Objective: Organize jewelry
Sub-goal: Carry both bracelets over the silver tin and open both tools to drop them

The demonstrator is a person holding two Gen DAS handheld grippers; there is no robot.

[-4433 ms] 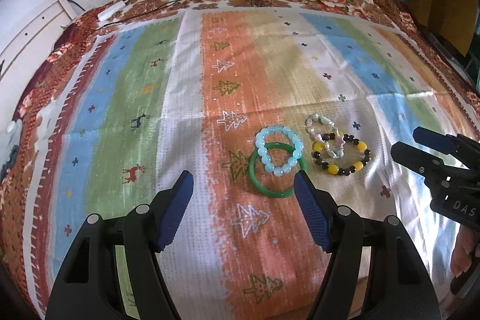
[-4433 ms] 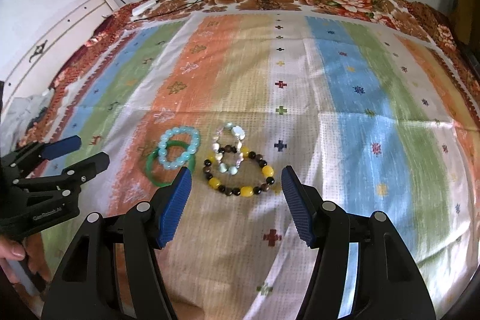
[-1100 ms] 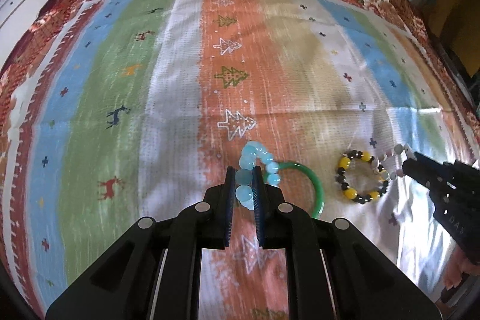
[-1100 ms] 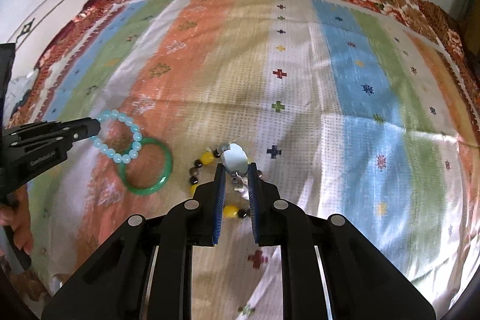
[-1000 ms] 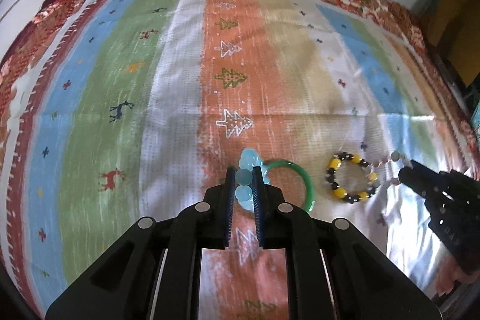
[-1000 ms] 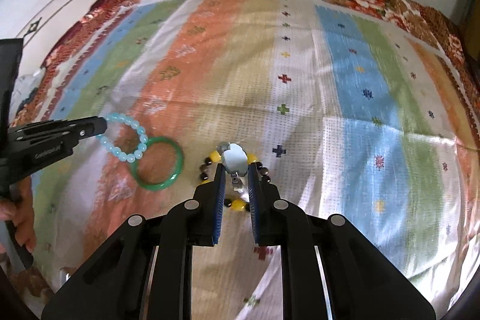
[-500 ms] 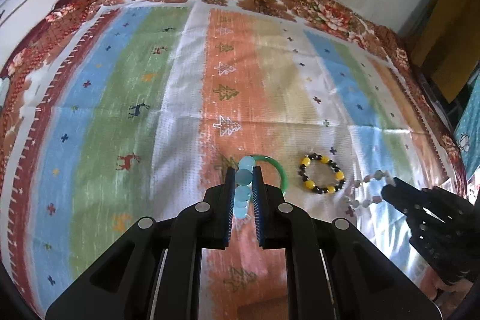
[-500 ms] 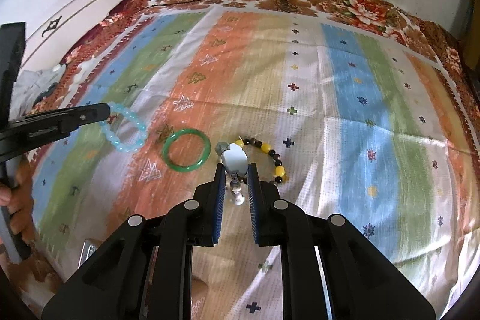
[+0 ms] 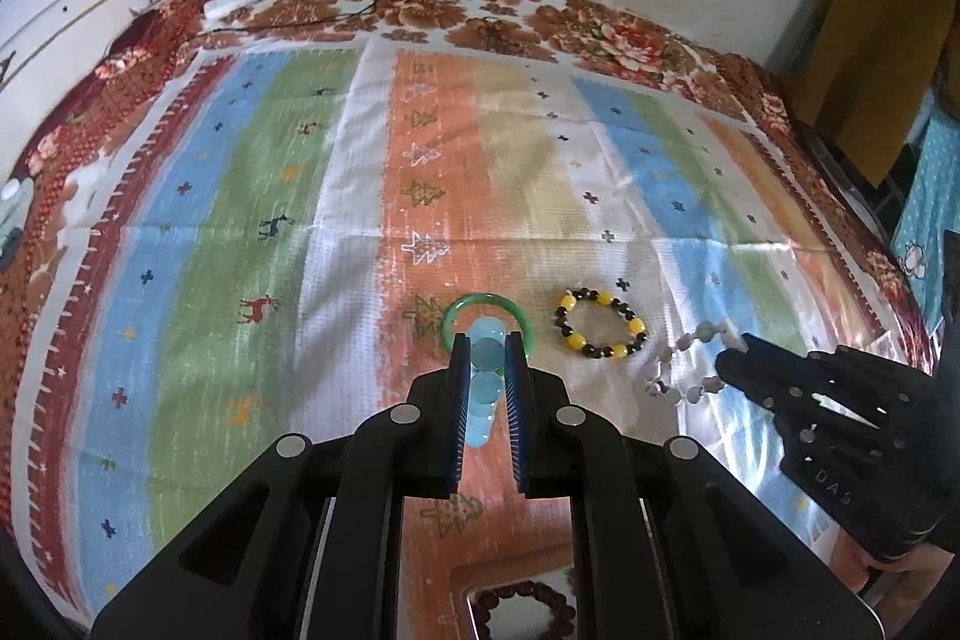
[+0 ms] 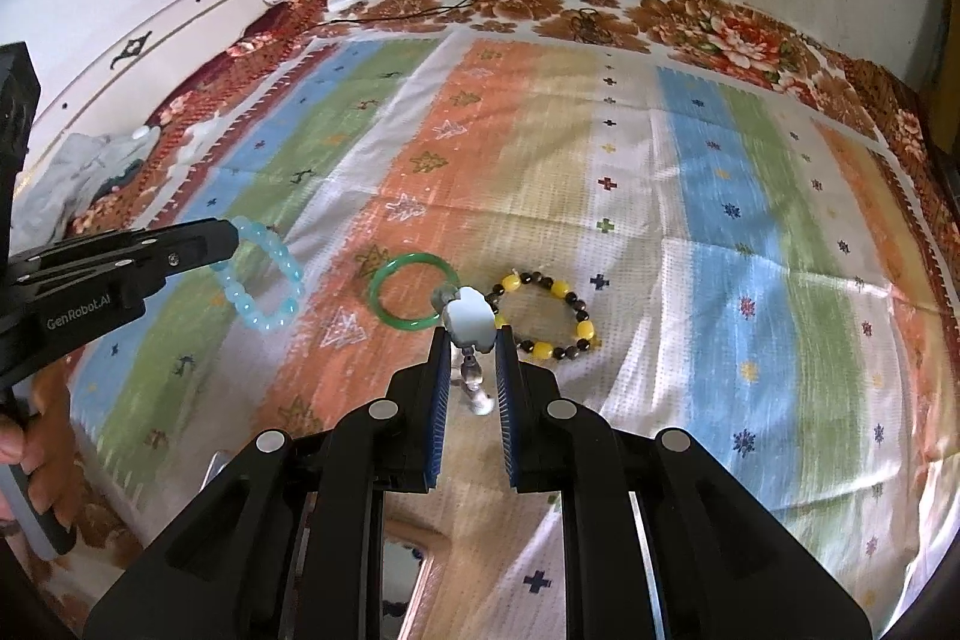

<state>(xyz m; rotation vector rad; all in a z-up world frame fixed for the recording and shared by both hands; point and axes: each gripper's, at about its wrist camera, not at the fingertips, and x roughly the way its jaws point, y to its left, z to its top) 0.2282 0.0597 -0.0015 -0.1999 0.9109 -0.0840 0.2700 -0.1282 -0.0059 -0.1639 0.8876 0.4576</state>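
My left gripper is shut on a light blue bead bracelet and holds it in the air; it hangs from that gripper in the right wrist view. My right gripper is shut on a pale mixed-bead bracelet with a white charm, also lifted; it dangles from that gripper in the left wrist view. A green bangle and a yellow-and-dark bead bracelet lie side by side on the striped cloth.
A mirrored box holding a dark red bead bracelet sits at the near edge below the left gripper. A white power strip with black cables lies at the far edge. A white cabinet stands at the left.
Both grippers have lifted and pulled back with their bracelets, the blue one to the left and the pale one to the right. The green bangle and yellow-dark bracelet stay on the cloth.
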